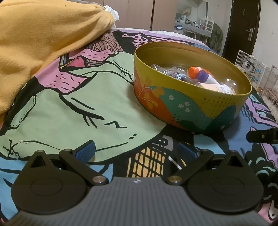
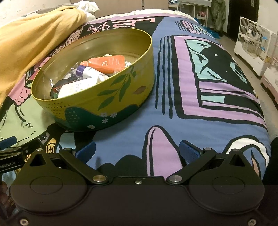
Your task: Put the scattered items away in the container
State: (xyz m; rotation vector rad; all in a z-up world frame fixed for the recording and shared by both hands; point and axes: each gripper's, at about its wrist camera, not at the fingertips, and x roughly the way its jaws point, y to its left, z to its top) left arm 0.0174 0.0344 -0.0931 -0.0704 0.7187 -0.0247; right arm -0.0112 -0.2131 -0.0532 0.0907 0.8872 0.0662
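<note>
A round yellow tin [image 1: 189,107] with painted leaves and flowers sits on a bed's patterned cover [image 1: 73,107], ahead and to the right of the left tongs [image 1: 137,153] and ahead-left of the right tongs [image 2: 137,153]. Both tongs are spread wide with nothing between them. Inside the tin lie an orange tube [image 2: 107,64], a purple-capped bottle [image 2: 90,72] and small packets. A yellow blanket [image 1: 43,40] is bunched far left.

A home bedroom: patterned bedspread [image 2: 199,111], yellow blanket [image 1: 43,43], wardrobe doors [image 1: 139,13].
</note>
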